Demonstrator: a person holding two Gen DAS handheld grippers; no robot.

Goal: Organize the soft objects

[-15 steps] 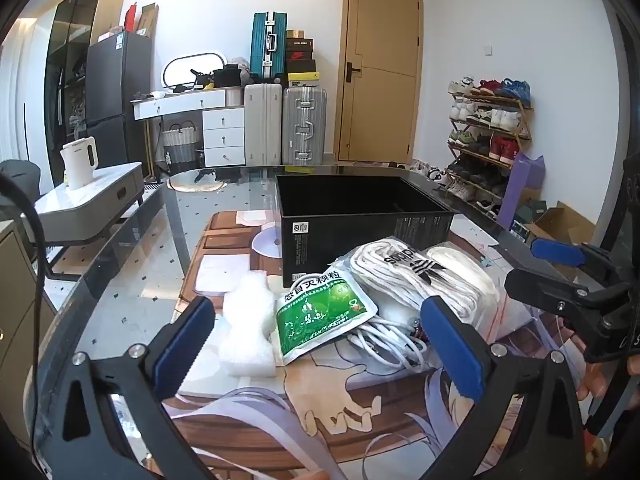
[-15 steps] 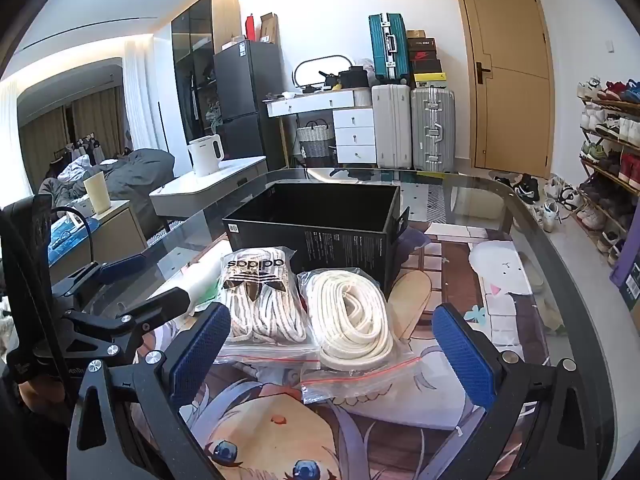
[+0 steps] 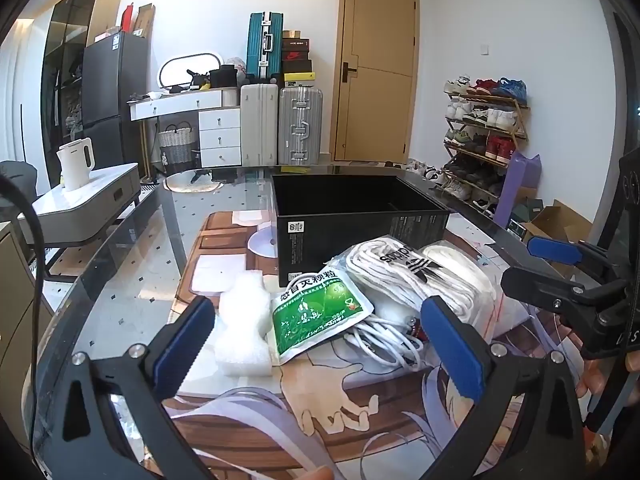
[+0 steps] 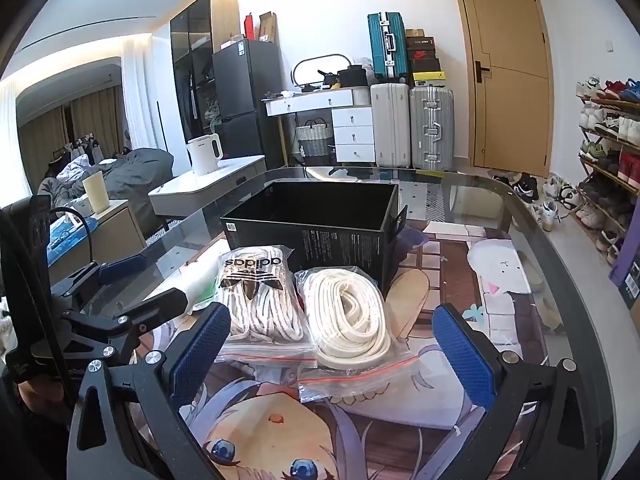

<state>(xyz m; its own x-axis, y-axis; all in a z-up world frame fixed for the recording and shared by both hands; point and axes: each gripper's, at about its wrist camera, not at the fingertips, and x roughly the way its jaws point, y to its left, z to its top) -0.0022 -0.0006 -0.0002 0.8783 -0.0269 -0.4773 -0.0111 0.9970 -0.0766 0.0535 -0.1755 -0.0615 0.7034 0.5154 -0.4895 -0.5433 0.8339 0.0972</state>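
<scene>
Both the left gripper (image 3: 320,344) and right gripper (image 4: 332,344) hang spread wide, gripping nothing. Crinkly clear bags of coiled white rope (image 4: 348,312) and laces (image 4: 256,296) (beside a glossy green sachet (image 3: 318,312)) lie near the rectangular black box (image 4: 316,220) on the glass table (image 4: 520,208).

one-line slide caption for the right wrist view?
Open right gripper faces two bagged white rope coils before an open black box.

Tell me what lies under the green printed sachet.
The green printed sachet rests on a tangle of white cable, its left edge overlapping the white foam piece. Whatever is beneath its middle is covered.
</scene>
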